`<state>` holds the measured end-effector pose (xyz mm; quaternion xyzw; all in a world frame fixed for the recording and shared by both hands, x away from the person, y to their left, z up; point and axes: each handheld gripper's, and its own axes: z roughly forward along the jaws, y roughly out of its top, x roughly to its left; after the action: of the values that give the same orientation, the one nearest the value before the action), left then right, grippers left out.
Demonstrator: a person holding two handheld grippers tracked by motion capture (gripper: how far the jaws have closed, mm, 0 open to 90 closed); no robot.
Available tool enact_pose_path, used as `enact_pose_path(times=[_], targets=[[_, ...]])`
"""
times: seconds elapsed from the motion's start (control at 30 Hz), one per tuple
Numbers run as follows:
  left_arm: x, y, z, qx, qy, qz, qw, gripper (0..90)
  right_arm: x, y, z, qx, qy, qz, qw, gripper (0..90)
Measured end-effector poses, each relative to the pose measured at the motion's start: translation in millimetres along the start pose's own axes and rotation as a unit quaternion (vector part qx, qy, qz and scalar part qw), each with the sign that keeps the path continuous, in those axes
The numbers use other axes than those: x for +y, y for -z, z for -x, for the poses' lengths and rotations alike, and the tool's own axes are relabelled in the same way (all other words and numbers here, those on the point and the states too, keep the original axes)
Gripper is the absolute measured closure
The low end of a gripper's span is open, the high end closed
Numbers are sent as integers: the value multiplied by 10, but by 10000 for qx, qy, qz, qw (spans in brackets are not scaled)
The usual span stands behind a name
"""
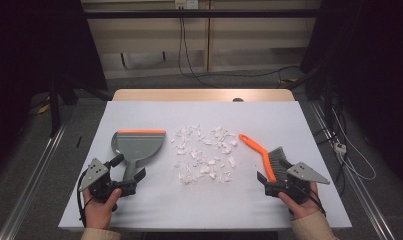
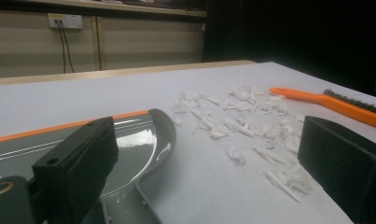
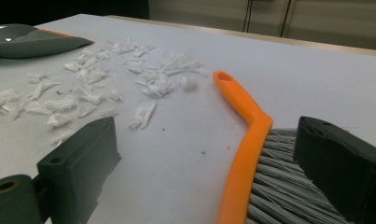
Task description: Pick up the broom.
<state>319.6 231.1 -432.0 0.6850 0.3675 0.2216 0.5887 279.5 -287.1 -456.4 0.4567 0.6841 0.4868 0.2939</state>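
White covering lay over the table (image 1: pixel 154 210), with a dark room and pale wall panels behind. On its left sat the grey dustpan (image 1: pixel 137 146), its handle between the wide-open jaws of the left gripper (image 1: pixel 129 175). At right the orange brush (image 1: pixel 265 156) lay between the right gripper (image 1: pixel 275 176)'s wide jaws, unclamped. White paper scraps (image 1: pixel 204 152) were scattered between them.

Table (image 1: pixel 154 210) evenly lit from above; dark surroundings; glare on dustpan (image 2: pixel 143 140); near tongs blurred.
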Motion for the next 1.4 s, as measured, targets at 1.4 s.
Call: enact_pose_path(times=[1.4], targets=[[-6, 38, -13, 28, 57, 43, 10000, 46, 505, -896, 479, -331, -42, -1941, 9804, 375]])
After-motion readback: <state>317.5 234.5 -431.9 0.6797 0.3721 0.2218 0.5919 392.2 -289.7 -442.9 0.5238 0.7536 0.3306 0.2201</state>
